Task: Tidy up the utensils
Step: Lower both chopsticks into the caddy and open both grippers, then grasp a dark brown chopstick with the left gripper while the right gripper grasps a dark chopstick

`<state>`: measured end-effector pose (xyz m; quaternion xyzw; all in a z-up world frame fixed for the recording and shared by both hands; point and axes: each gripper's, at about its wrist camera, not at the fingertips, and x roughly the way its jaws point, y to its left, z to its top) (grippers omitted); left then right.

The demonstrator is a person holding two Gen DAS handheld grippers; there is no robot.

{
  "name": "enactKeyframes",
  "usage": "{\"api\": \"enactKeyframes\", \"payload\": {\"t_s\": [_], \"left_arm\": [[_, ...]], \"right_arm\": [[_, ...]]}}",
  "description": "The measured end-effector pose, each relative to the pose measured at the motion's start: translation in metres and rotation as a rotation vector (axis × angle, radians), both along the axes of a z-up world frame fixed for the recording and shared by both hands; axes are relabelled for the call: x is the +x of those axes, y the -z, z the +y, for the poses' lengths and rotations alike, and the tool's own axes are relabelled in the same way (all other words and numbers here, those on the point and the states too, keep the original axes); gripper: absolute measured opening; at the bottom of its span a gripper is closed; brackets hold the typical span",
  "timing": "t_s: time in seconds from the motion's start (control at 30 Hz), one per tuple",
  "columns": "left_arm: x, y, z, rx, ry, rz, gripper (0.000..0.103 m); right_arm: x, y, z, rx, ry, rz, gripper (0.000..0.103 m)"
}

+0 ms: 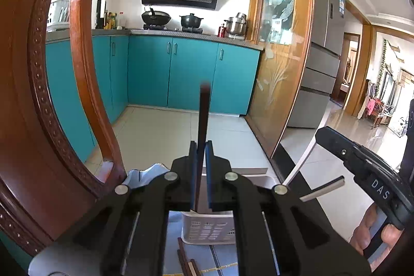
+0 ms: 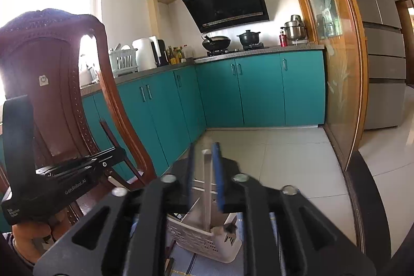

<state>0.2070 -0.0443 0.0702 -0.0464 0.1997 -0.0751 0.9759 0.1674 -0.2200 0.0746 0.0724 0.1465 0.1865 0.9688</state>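
A dark chopstick [image 1: 202, 136] is clamped upright between the nearly closed left tongs [image 1: 201, 146], above the white utensil basket [image 1: 207, 226] on the counter [image 1: 222, 260]. A pale chopstick [image 2: 207, 188] stands in that basket, between the slightly parted right tongs [image 2: 204, 149]; contact cannot be told. More chopsticks [image 1: 186, 260] lie just before the basket.

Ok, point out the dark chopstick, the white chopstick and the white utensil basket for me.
dark chopstick [image 1: 203, 126]: left wrist view, mid-shaft above the jaws.
white chopstick [image 2: 207, 188]: right wrist view, mid-shaft between the jaws.
white utensil basket [image 2: 204, 242]: right wrist view, perforated front wall.
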Motion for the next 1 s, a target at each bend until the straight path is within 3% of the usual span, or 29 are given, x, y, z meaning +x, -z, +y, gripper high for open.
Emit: {"api": "enactKeyframes", "payload": {"t_s": [0.1,0.17,0.3,0.37,0.4,0.47,0.53,0.6,0.73,0.8,1.0], "left_arm": [[-0.013,-0.005,0.002,-0.001,0.003,-0.031,0.007],[-0.035,-0.007,0.009,-0.048,0.035,-0.105,0.007],[-0.069,-0.013,0.018,-0.069,0.069,-0.209,0.007],[-0.082,-0.009,0.03,-0.099,0.068,-0.239,0.008],[-0.085,-0.005,0.036,-0.11,0.068,-0.238,0.011],[-0.086,0.006,0.043,-0.112,0.058,-0.209,0.018],[-0.082,0.031,0.053,-0.117,0.056,-0.121,0.033],[-0.068,0.059,0.059,-0.102,0.027,0.03,0.035],[-0.04,0.102,0.069,-0.11,-0.055,0.274,0.035],[-0.034,0.111,0.07,-0.115,-0.056,0.329,0.035],[-0.03,0.133,0.068,-0.06,-0.063,0.424,0.037]], "right_arm": [[-0.019,-0.009,-0.004,0.011,0.0,-0.056,0.026],[-0.042,-0.017,-0.006,0.018,-0.028,-0.116,0.029],[-0.081,-0.012,0.006,-0.032,-0.189,-0.184,0.03],[-0.085,0.013,0.021,-0.07,-0.29,-0.103,0.03],[-0.079,0.032,0.028,-0.074,-0.339,-0.021,0.03],[-0.056,0.083,0.044,-0.088,-0.368,0.216,0.03],[-0.03,0.139,0.06,-0.113,-0.366,0.497,0.03],[-0.02,0.174,0.074,-0.161,-0.366,0.632,0.03],[-0.025,0.207,0.095,-0.288,-0.325,0.706,0.031],[-0.03,0.206,0.105,-0.348,-0.313,0.669,0.031],[-0.035,0.204,0.104,-0.385,-0.284,0.68,0.028]]}}
